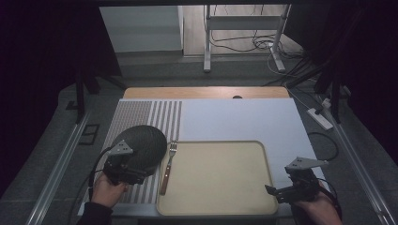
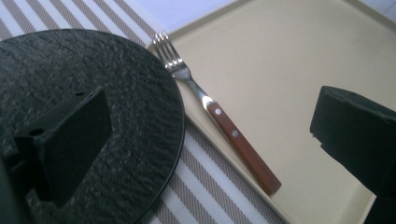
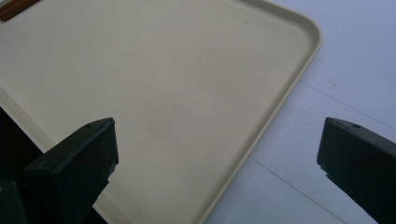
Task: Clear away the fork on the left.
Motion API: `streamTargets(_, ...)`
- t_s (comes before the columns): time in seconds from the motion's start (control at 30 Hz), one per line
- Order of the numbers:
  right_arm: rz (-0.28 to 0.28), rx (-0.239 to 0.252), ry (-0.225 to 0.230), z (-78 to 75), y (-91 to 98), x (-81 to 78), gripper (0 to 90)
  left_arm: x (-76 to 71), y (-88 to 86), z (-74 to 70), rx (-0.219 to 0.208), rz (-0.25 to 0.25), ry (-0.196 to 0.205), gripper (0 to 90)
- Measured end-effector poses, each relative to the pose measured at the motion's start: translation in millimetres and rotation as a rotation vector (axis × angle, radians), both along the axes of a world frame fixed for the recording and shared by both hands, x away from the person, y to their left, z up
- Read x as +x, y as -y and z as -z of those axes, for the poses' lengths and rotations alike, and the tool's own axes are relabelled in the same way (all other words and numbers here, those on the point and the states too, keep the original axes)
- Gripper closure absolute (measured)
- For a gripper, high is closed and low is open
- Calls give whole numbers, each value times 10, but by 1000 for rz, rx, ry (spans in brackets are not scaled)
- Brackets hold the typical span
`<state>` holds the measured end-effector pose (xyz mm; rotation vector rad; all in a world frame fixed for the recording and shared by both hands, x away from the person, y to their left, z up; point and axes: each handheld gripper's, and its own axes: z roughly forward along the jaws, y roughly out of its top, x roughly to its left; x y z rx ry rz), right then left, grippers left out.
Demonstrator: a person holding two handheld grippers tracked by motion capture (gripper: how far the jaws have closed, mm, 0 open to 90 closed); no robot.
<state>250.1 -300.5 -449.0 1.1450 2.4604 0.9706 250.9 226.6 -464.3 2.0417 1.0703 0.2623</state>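
White sheeting covers the desk (image 1: 234, 119) in the high view, a striped mat (image 1: 141, 117) at its left, dark curtains and grey floor around. One beige tray (image 1: 267, 159), one fork (image 1: 167, 168) on its left rim, one black plate (image 1: 143, 143). Left tongs (image 1: 123, 174) sit over the plate, right tongs (image 1: 274, 192) at the tray's near right corner.

Left gripper view: jaws spread, plate (image 2: 140, 107) and fork (image 2: 224, 128) between.

Right gripper view: jaws spread wide, astride the tray's (image 3: 280, 98) edge.

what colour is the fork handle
Reddish-brown wood with two silver rivets; the fork shows best in the left gripper view.
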Motion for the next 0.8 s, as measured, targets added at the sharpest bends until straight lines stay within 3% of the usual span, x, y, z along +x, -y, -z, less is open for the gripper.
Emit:
streamTargets(0.57, 2, 0, -3, 6, -5, 5, 0, -381, -227, 12, 10, -58, 3, 0)
streamTargets(0.8, 3, -2, -4, 8, -6, 6, 0, -573, -376, 17, 4, -108, 10, 0)
